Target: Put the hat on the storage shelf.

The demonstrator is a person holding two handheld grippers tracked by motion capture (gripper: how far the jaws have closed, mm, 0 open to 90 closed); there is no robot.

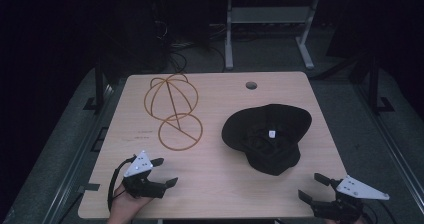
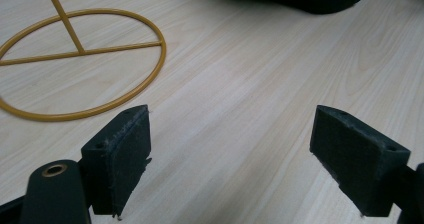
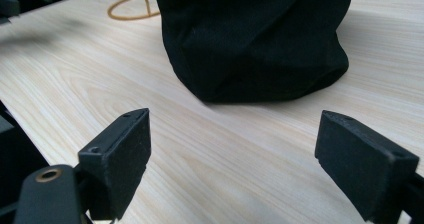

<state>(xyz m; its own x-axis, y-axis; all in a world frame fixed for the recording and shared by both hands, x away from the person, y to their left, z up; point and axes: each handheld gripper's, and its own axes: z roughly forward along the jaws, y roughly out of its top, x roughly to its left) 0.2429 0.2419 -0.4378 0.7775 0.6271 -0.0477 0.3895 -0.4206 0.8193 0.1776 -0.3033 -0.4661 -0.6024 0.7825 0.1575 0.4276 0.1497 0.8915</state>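
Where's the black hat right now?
In the high view the black hat lies on the table's right half, right of the gold wire stand, ahead of the right gripper.

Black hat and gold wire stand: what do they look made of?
Black hat: soft matte woven fabric, judging by its folds and slumped crown. Gold wire stand: thin rigid rod, probably metal with a smooth yellow-gold coating; its rings hold clean curves.
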